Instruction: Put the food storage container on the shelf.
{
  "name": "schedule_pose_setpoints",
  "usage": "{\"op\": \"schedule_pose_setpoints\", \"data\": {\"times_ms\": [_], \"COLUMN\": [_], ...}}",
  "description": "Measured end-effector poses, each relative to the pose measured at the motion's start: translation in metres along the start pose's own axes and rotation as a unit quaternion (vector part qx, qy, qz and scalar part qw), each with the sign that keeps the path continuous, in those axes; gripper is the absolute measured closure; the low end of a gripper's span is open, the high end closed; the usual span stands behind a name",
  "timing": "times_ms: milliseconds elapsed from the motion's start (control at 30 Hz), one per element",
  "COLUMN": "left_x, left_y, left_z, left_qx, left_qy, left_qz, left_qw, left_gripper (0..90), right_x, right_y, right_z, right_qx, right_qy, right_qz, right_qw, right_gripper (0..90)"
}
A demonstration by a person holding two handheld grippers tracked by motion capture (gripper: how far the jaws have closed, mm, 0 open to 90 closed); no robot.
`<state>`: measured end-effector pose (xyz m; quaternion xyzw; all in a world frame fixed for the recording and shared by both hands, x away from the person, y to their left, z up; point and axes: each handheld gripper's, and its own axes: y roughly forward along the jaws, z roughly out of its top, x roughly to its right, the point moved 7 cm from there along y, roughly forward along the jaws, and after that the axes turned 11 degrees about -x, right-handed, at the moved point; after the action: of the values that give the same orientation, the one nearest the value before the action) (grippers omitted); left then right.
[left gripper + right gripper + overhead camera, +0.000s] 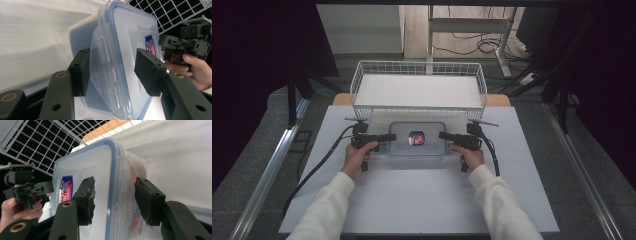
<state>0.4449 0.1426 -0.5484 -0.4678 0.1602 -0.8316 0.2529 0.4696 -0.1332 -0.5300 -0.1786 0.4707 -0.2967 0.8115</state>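
A clear plastic container [418, 139] with a blue-rimmed lid and a red-and-blue label [416, 138] lies on the table in front of the wire basket. My left gripper [389, 137] is at its left end. In the left gripper view the gripper [113, 72] is open, its jaws straddling the lid's side latch flap [103, 75]. My right gripper [443, 135] is at the right end. In the right gripper view it [116, 201] is open too, one pad over the lid [82, 167] and the other beside the latch on the container's side wall.
A white wire basket [362, 75] with a white floor stands directly behind the container at the table's far edge. The pale tabletop [422, 195] stretches toward me. Cables trail from both grippers along the table. Table legs and floor cables lie beyond.
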Motion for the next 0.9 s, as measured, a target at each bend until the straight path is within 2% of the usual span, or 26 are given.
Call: {"op": "schedule_pose_setpoints", "data": {"times_ms": [200, 267, 300, 333, 367, 400, 433, 467, 500, 533, 567, 600, 633, 667, 700, 767, 800, 867, 900], "left_x": [0.001, 0.003, 0.005, 0.006, 0.007, 0.009, 0.016, 0.016, 0.020, 0.023, 0.028, 0.032, 0.037, 0.041, 0.045, 0.052, 0.054, 0.058, 0.061], "left_y": [0.001, 0.000, -0.001, -0.002, -0.006, -0.008, -0.015, -0.015, -0.018, -0.021, -0.024, -0.026, -0.028, -0.031, -0.033, -0.036, -0.038, -0.040, -0.042], "left_z": [0.000, -0.001, -0.001, -0.002, -0.004, -0.005, -0.008, -0.008, -0.010, -0.014, -0.017, -0.021, -0.026, -0.030, -0.035, -0.046, -0.051, -0.060, -0.067], "left_qx": [0.006, 0.011, 0.014, 0.016, 0.012, 0.012, 0.010, 0.010, 0.009, 0.005, 0.002, -0.002, -0.004, -0.007, -0.008, -0.011, -0.013, -0.020, -0.024], "left_qy": [0.007, 0.009, 0.015, 0.022, 0.038, 0.044, 0.059, 0.059, 0.069, 0.081, 0.087, 0.095, 0.104, 0.114, 0.119, 0.130, 0.133, 0.145, 0.157], "left_qz": [0.006, 0.010, 0.012, 0.028, 0.037, 0.039, 0.052, 0.052, 0.059, 0.066, 0.071, 0.073, 0.076, 0.077, 0.077, 0.083, 0.085, 0.102, 0.113], "left_qw": [0.9999, 0.9999, 0.9997, 0.9992, 0.9985, 0.9982, 0.9968, 0.9968, 0.9959, 0.9945, 0.9937, 0.9928, 0.9917, 0.9905, 0.9899, 0.9880, 0.9873, 0.9840, 0.9807], "left_gripper": [44.6, 38.9, 38.1, 38.1, 36.9, 34.9, 31.8, 31.5, 31.5, 31.2, 30.6, 29.1, 29.1, 28.8, 28.5, 28.2, 28.2, 27.7, 27.5], "right_x": [0.000, -0.002, -0.004, -0.004, -0.006, -0.009, -0.014, -0.016, -0.016, -0.019, -0.021, -0.026, -0.026, -0.031, -0.033, -0.038, -0.038, -0.042, -0.043], "right_y": [0.001, 0.000, -0.001, -0.001, -0.004, -0.008, -0.016, -0.019, -0.019, -0.024, -0.028, -0.036, -0.036, -0.042, -0.044, -0.047, -0.047, -0.049, -0.050], "right_z": [0.000, -0.003, -0.004, -0.004, -0.005, -0.007, -0.012, -0.014, -0.014, -0.017, -0.020, -0.026, -0.026, -0.033, -0.038, -0.049, -0.049, -0.059, -0.064], "right_qx": [0.014, 0.018, 0.022, 0.022, 0.026, 0.030, 0.035, 0.039, 0.039, 0.039, 0.038, 0.035, 0.035, 0.027, 0.019, 0.002, 0.002, -0.006, -0.011], "right_qy": [-0.009, -0.024, -0.035, -0.035, -0.043, -0.067, -0.115, -0.127, -0.127, -0.144, -0.155, -0.175, -0.175, -0.198, -0.209, -0.227, -0.227, -0.241, -0.246], "right_qz": [-0.011, -0.029, -0.041, -0.041, -0.059, -0.083, -0.126, -0.136, -0.136, -0.139, -0.138, -0.141, -0.141, -0.149, -0.148, -0.145, -0.145, -0.143, -0.141], "right_qw": [0.9998, 0.9991, 0.9983, 0.9983, 0.9970, 0.9939, 0.9848, 0.9818, 0.9818, 0.9790, 0.9776, 0.9737, 0.9737, 0.9684, 0.9663, 0.9631, 0.9631, 0.9599, 0.9590], "right_gripper": [49.5, 42.8, 40.1, 40.1, 39.0, 38.9, 37.2, 37.0, 37.0, 36.7, 36.4, 36.1, 36.1, 35.7, 35.6, 35.5, 35.5, 37.2, 38.6]}}
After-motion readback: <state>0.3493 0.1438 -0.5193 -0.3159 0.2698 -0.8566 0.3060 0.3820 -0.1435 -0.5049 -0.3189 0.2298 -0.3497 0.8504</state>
